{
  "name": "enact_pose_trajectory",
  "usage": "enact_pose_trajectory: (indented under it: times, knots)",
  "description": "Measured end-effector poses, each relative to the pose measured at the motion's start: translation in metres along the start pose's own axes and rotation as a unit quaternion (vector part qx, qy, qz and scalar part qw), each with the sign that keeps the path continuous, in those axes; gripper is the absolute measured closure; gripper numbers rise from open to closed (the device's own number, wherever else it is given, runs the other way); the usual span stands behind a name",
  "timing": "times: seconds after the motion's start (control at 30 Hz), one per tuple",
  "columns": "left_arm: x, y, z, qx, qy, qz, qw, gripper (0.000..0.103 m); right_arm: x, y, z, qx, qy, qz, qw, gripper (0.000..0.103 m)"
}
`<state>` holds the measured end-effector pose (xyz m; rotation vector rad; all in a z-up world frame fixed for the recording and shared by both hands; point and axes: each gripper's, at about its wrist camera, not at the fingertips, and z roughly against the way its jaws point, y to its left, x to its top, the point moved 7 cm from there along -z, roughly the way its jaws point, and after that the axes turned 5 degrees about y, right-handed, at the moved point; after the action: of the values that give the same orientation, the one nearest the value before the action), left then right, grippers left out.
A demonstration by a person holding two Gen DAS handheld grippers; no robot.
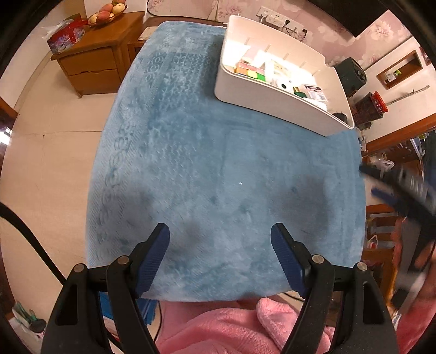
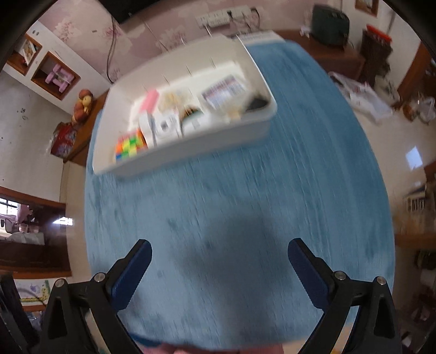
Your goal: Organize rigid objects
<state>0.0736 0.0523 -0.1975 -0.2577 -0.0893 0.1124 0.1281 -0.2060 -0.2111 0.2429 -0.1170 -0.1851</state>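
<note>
Finishing well here means, I'd judge, drawing both claws straight back and checking that nothing is left on the blue cloth [image 1: 218,168]. The left gripper [image 1: 220,253] and the right gripper [image 2: 219,268] are both spread wide and empty. The white bin [image 1: 261,100] sits at the table's far edge, packed with a colourful cube [image 2: 129,147] and small boxes.

Wooden dresser [image 1: 92,65] (fruit bowl [image 1: 105,15] atop)

walls: floral wallpaper [image 1: 340,30] | floor: pale, possibly tile [image 1: 41,152] | furniture: wooden cabinet [image 1: 95,54]
</note>
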Motion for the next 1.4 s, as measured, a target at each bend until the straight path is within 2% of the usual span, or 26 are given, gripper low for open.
enact_pose_trajectory:
  times: [0.1, 0.23, 0.43, 0.57, 0.67, 0.77, 0.83, 1.0, 1.13, 1.4]
  knots:
    - [-0.005, -0.017, 0.007, -0.002, -0.014, -0.002, 0.9999, 0.023, -0.028, -0.016, 0.007, 0.017, 0.015, -0.007, 1.0, 0.001]
    - [-0.008, -0.036, 0.023, 0.014, -0.05, -0.01, 0.9986, 0.023, -0.051, -0.029, 0.026, 0.011, 0.014, -0.001, 1.0, 0.001]
    - [-0.013, -0.066, 0.062, 0.024, -0.115, -0.021, 0.9929, 0.023, -0.074, -0.026, 0.074, 0.024, -0.018, 0.02, 0.999, 0.0]
    - [-0.016, -0.082, 0.089, 0.03, -0.163, -0.032, 0.9856, 0.023, -0.082, -0.009, 0.105, 0.073, -0.043, 0.025, 0.996, 0.0]
    - [-0.02, -0.093, 0.107, 0.035, -0.195, -0.033, 0.9797, 0.018, -0.087, 0.0, 0.125, 0.082, -0.073, 0.046, 0.993, 0.0]
    - [-0.026, -0.098, 0.117, 0.058, -0.223, -0.035, 0.9725, 0.012, -0.089, 0.002, 0.139, 0.071, -0.103, 0.072, 0.989, 0.0]
    - [-0.031, -0.102, 0.12, 0.074, -0.24, -0.04, 0.9672, 0.003, -0.089, 0.002, 0.143, 0.067, -0.119, 0.084, 0.987, 0.0]
    - [-0.038, -0.11, 0.119, 0.084, -0.261, -0.037, 0.9611, 0.001, -0.087, -0.003, 0.145, 0.052, -0.135, 0.108, 0.984, 0.0]
    - [-0.037, -0.113, 0.128, 0.107, -0.291, -0.033, 0.9503, 0.001, -0.082, -0.005, 0.148, 0.04, -0.147, 0.119, 0.981, 0.0]
    - [-0.039, -0.12, 0.138, 0.131, -0.321, -0.03, 0.9374, 0.001, -0.076, -0.006, 0.153, 0.034, -0.165, 0.145, 0.975, 0.0]
